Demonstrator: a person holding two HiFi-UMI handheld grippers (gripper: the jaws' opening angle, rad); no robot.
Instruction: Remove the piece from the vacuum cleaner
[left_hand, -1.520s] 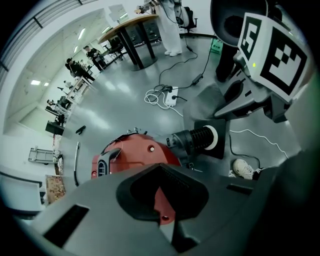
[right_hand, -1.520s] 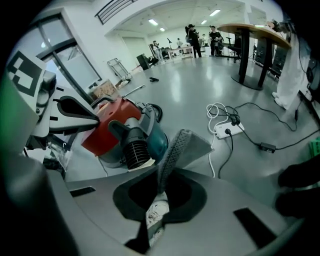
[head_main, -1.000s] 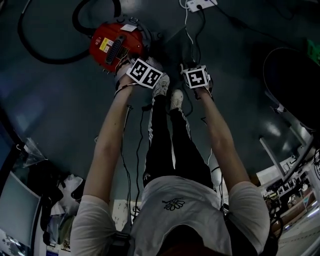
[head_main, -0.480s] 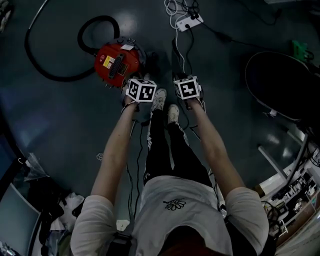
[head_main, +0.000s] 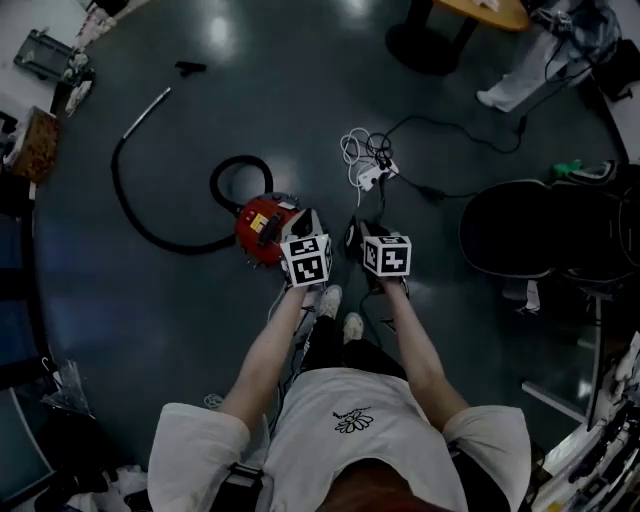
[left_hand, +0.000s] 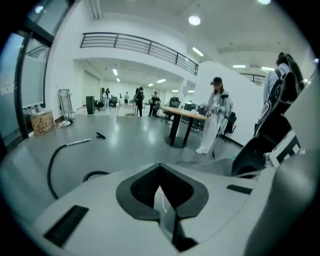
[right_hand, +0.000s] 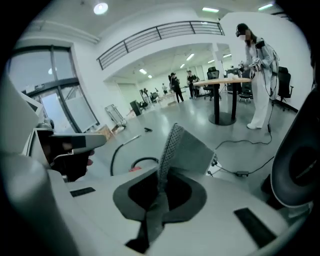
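While left gripper (left_hand: 161, 189) and right gripper (right_hand: 166, 150) are each closed, vacuum cleaner (head_main: 260, 226) lies part-hidden.

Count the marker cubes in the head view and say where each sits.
2. One marker cube tops the left gripper, by the red vacuum cleaner; the other tops the right gripper, whose jaws pinch a gray mesh-edged piece. None seems hidden.

Left claw (left_hand: 161, 195), right claw (right_hand: 171, 142) — both shut, side by side

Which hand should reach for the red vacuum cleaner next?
Probably the left. The left gripper is right next to the red vacuum cleaner on the floor, while the right gripper is farther off, on the other side.
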